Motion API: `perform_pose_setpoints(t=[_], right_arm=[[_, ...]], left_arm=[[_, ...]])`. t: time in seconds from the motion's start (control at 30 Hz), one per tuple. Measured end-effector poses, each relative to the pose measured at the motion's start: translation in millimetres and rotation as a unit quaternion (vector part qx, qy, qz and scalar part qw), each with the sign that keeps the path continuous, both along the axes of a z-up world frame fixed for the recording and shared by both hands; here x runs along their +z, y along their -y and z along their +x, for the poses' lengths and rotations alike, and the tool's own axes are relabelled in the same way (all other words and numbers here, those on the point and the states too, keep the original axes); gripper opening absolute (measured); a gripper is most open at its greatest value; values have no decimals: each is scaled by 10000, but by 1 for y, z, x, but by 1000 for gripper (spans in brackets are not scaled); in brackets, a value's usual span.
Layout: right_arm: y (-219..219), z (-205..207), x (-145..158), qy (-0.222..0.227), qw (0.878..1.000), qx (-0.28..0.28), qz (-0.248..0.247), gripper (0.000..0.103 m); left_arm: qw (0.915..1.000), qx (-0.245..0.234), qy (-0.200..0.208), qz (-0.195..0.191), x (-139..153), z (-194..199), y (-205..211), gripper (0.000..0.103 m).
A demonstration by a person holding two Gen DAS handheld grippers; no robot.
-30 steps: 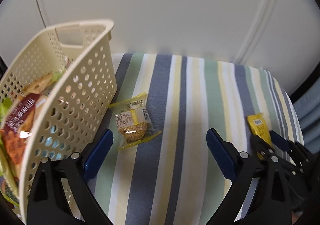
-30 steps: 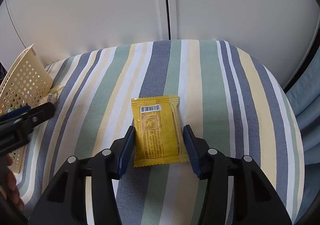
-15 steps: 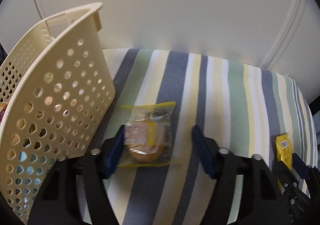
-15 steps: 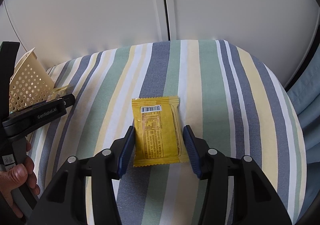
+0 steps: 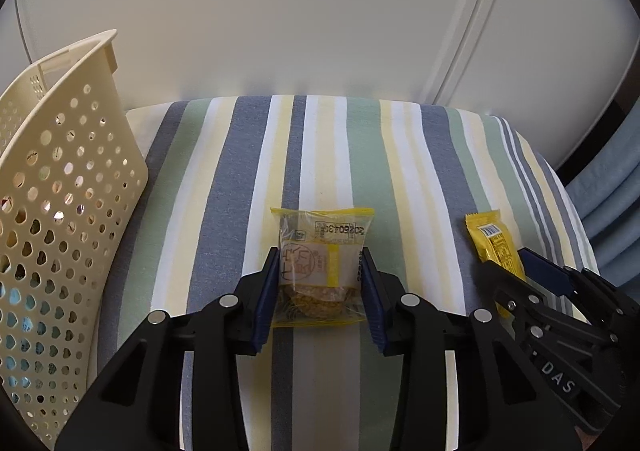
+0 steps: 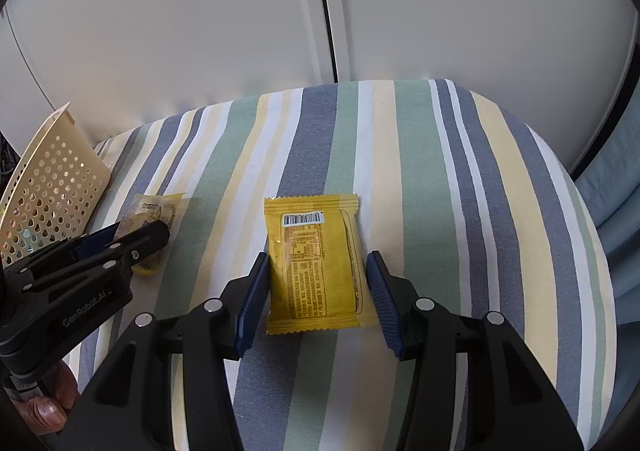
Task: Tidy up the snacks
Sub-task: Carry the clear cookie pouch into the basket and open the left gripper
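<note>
Both snacks are lined up for a pick here. The left tongs (image 5: 320, 279) have their blue pads pressed against the two sides of the clear cookie packet (image 5: 322, 247), so I'd call that clenched on the packet, though it's flat on the striped desk (image 5: 420, 155) and not lifted yet. The packet lies a bit left of the desk's middle, towards the near edge, with the perforated cream basket (image 5: 68, 187) standing at the left edge, tilted towards the camera by the fisheye. That basket already has stuff showing through the holes, so my guess is it's the drop-off spot, which would explain why the left side took the packet closest to it. Over on the other side, the right tongs (image 6: 316, 291) are released: pads straddle the yellow sachet (image 6: 316, 259) with a sliver of stripe visible on each side, nothing pinched. The sachet lies barcode-up near the middle of the desk as the right camera sees it, closer to the right edge than the cookie one. Straddling it lengthwise makes sense, since the narrow sides give the pads something to squeeze. In the right view a hand (image 6: 48, 403) is wrapped round the left tool's handle. Foil and film wrappers are slippery and crumple, so I'd expect a firm squeeze is needed before lifting.
</note>
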State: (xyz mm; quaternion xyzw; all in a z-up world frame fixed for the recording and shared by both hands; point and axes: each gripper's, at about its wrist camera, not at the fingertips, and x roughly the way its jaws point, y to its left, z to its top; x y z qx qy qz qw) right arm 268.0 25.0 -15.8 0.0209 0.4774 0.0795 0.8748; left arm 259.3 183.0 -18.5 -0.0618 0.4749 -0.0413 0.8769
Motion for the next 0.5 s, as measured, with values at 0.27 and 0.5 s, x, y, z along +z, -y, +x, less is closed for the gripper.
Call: perform_pose_setpoints(t=[0.27,0.5], right_arm=[[9,-1,3,68,9995,-90,309,48],[20,-2,5,87,9965,-138,815,47]], left_arm=[[9996,-78,253,-53,25,-24,-12,39],[9978,-53,659,-62,62,-46,-26,39]])
